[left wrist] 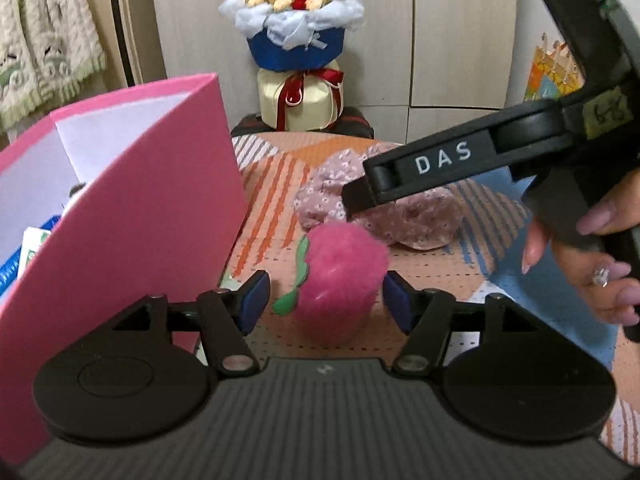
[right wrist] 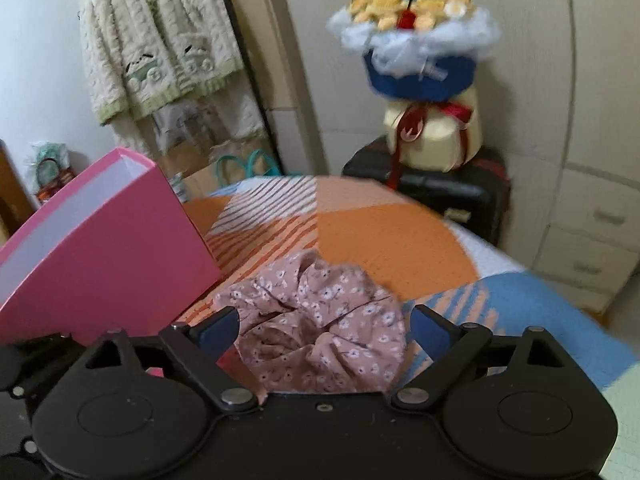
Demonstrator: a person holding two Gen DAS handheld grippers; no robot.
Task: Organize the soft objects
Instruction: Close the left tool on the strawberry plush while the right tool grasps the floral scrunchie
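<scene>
Both claws were wide open, gripping nothing: left gripper (left wrist: 324, 300) straddled the pink plush (left wrist: 340, 276), right gripper (right wrist: 324, 330) straddled the floral scrunchie (right wrist: 320, 320); pink box (left wrist: 132, 208) lay left of both

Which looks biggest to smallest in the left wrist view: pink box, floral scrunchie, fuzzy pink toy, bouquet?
1. pink box, largest, though nearest the camera.
2. bouquet.
3. floral scrunchie and fuzzy pink toy: look alike; the right gripper partly hides the scrunchie, so unranked.
</scene>
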